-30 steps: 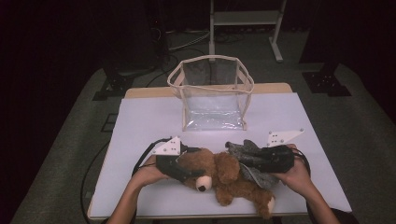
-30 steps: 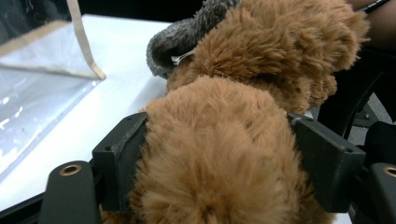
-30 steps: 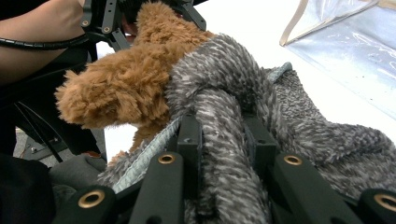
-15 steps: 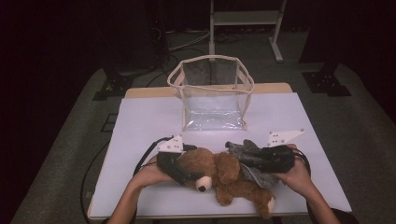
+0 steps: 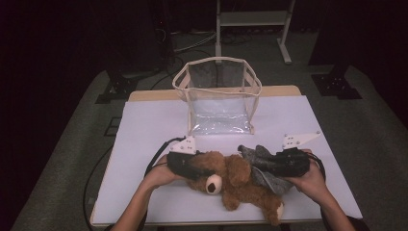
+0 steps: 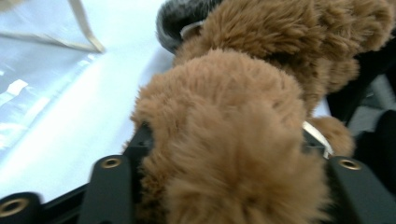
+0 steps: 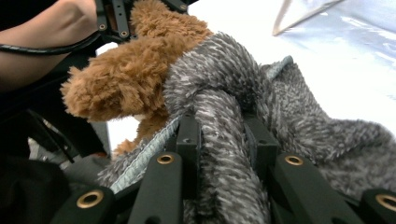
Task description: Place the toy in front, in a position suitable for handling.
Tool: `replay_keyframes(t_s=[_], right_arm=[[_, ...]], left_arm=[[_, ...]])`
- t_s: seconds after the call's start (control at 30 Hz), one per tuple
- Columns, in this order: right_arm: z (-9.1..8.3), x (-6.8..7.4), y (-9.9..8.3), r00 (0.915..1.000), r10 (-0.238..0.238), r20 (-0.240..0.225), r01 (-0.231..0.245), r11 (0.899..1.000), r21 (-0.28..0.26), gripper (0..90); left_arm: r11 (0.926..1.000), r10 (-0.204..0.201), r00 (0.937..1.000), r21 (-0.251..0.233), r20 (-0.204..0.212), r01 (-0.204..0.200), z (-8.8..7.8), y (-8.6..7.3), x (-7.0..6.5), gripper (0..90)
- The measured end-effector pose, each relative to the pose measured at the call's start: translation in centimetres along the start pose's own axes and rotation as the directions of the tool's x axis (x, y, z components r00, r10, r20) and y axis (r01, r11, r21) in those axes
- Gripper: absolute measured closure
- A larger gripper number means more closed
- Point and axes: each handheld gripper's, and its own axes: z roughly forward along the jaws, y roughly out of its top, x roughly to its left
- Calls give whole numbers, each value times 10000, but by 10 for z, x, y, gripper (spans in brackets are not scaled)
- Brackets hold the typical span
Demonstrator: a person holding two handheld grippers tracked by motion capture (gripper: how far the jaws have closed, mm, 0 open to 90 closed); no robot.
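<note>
Lying near the front edge of the table (image 5: 144, 120), a brown teddy bear (image 5: 235, 185) sprawls on its side, its head toward the left and its legs trailing toward the front right corner. A grey fuzzy cloth (image 5: 262, 168) is draped over its back on the right. The left gripper (image 5: 185, 166) has just been closing its jaws, and in the left gripper view the brown fur bulges between the two black jaws, which are clamped on the bear's head. The right gripper (image 5: 255, 161) is clamped on a fold of the grey cloth, pinched tight between its jaws in the right gripper view. Beyond them, toward the back edge, a clear plastic bag (image 5: 219, 96) with pale trim stands upright and open.
</note>
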Motion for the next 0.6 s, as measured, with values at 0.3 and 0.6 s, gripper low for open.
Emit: replay_keyframes(t_s=[0.3, 0.6], right_arm=[[11, -42, 26, 9932, 1038, -531, -1064, 9932, -481, 730], [31, -66, 51, 9951, 975, 159, -978, 9951, 155, 732]], left_arm=[[9964, 803, 9952, 332, -553, -785, 8, 44, 38, 505], [9995, 321, 9925, -41, -1183, -328, -18, 21, 55, 452]])
